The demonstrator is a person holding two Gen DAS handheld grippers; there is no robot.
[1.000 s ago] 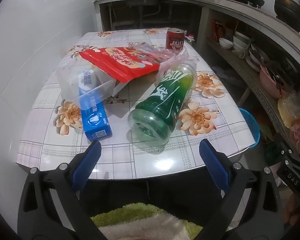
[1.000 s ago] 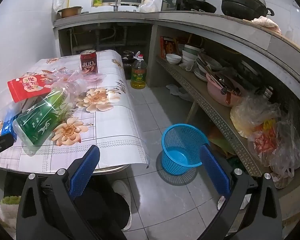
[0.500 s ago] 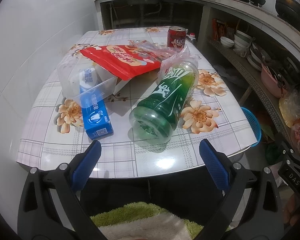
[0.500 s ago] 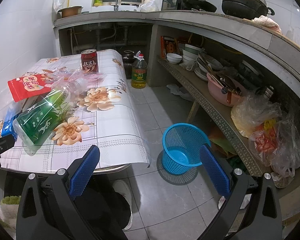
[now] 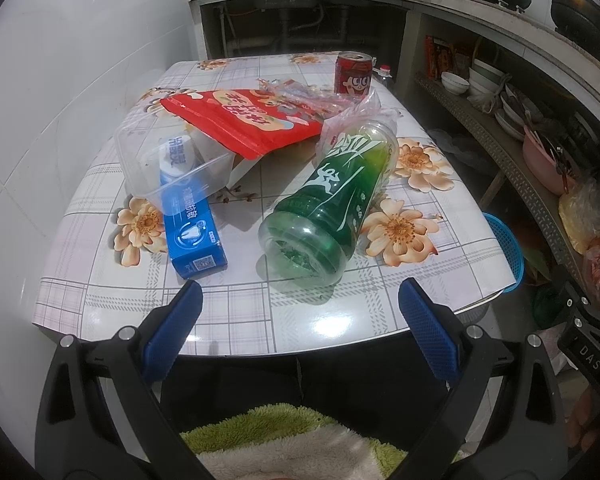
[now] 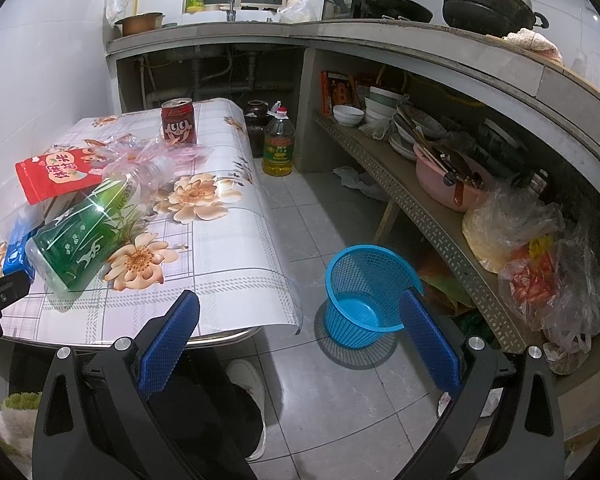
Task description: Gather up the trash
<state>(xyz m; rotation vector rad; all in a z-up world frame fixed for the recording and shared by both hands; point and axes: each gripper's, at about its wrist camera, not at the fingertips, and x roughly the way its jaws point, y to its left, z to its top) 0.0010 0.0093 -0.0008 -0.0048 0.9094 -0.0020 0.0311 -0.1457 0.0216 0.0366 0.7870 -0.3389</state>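
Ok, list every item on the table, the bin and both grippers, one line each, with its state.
green bottle: lying on its side, base toward the camera
red can: upright, top opened
red snack bag: lying flat, resting on the container
clear plastic container: open, no lid
blue toothpaste box: lying flat, closed
blue basket: upright on the floor, empty
left gripper: open, holding nothing
right gripper: open, holding nothing

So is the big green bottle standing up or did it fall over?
Fallen over. The green bottle lies on its side on the table, its round base facing the left camera and its neck pointing away.
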